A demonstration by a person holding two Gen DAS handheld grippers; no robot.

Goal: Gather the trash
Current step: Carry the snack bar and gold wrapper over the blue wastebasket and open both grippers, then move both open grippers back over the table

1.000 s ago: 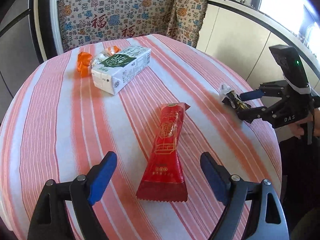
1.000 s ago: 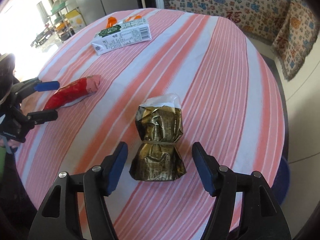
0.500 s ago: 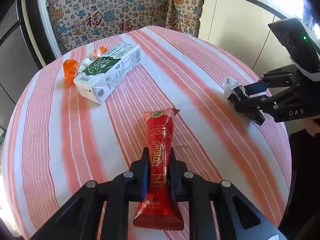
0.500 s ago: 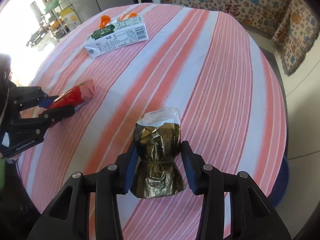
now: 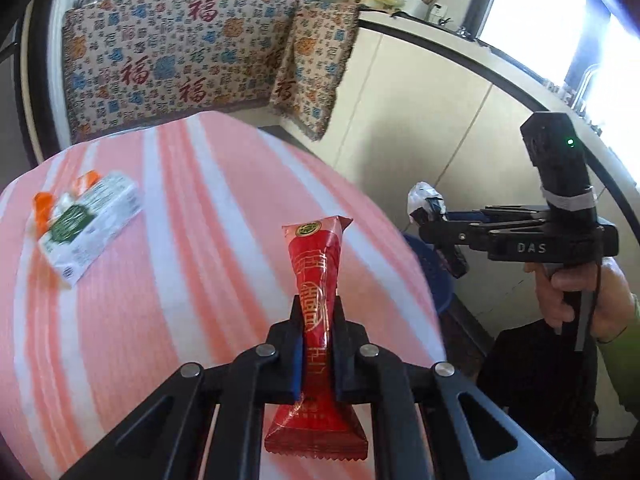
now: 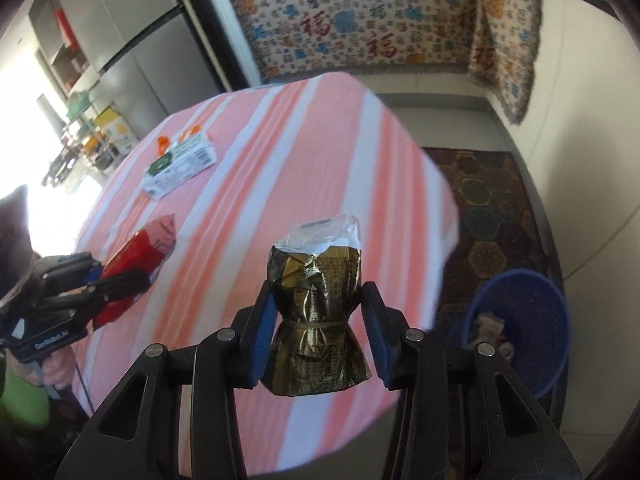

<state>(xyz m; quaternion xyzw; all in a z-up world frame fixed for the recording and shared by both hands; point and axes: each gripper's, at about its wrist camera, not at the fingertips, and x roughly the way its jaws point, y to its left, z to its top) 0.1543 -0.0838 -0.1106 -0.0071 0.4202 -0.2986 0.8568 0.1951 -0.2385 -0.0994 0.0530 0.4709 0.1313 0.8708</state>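
Left tongs [image 5: 318, 344] pinching red wrapper [image 5: 316, 280], right tongs [image 6: 316, 332] pinching gold packet [image 6: 316, 316], both lifted above table [image 6: 304, 152]; carry level to blue basket [image 6: 520, 320] on floor, release only above rim

Milk carton [image 5: 90, 226] far-side; bare striped table [image 5: 192, 248] elsewhere.

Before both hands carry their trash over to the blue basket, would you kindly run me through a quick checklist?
1. Left gripper shut on red snack wrapper: ok.
2. Right gripper shut on gold foil packet: ok.
3. Blue basket in view, on the floor beside the table: ok.
4. Room left in basket: ok, only a few scraps inside.
5. Milk carton remaining on striped table: not ok, uncollected.
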